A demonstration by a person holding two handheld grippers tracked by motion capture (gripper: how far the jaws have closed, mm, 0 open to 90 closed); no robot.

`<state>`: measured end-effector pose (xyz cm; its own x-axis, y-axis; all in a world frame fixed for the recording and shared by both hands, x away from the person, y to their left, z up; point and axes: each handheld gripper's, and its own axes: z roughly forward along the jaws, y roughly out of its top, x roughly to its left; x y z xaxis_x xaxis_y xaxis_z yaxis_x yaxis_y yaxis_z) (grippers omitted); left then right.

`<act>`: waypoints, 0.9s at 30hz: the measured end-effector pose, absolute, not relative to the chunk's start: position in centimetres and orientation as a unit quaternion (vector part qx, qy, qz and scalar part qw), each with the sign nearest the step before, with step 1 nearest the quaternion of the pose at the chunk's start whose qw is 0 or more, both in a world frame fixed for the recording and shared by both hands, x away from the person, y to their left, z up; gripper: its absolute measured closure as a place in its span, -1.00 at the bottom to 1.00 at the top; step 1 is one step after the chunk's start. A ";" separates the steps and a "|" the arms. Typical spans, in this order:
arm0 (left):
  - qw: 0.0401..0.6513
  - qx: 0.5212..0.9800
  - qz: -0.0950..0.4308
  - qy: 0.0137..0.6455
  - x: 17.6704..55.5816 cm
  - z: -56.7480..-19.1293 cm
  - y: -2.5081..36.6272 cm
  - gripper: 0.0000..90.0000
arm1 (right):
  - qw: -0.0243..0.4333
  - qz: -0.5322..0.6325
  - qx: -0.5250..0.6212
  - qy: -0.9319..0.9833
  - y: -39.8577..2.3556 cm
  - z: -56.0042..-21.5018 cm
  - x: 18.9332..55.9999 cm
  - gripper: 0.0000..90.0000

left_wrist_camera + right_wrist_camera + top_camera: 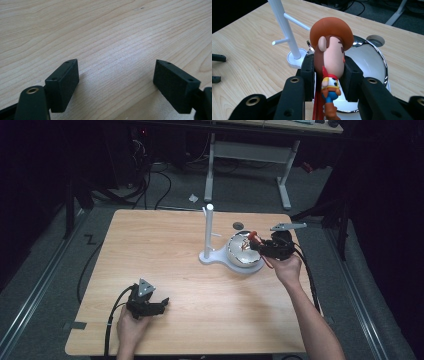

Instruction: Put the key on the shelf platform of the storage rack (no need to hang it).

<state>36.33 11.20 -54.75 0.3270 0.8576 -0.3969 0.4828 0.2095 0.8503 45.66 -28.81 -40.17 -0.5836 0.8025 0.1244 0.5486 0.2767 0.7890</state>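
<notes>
A small cowboy figurine (331, 55) with a brown hat, a big head and a red strap is clamped by its head between the pads of my right gripper (329, 70). In the high view that gripper (256, 242) holds the figurine (251, 236) over the shiny metal bowl (237, 251), which rests on a white stand base (252, 268). The bowl (372, 62) lies just behind the toy in the right gripper view. My left gripper (161, 305) rests near the table's front left, its jaws wide apart over bare wood, with nothing between the pads (63, 82).
A white post (208, 232) with short pegs rises from the stand base just left of the bowl; it appears as the post (284, 30) in the right gripper view. A round cable hole (238, 225) sits behind the bowl. A desk frame and cables stand beyond the table's far edge.
</notes>
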 end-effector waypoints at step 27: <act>0.546 0.605 0.172 0.554 36.3 -54.8 11.2 -0.53 | 0.127 0.391 0.437 0.800 -27.1 -42.6 48.5 0.50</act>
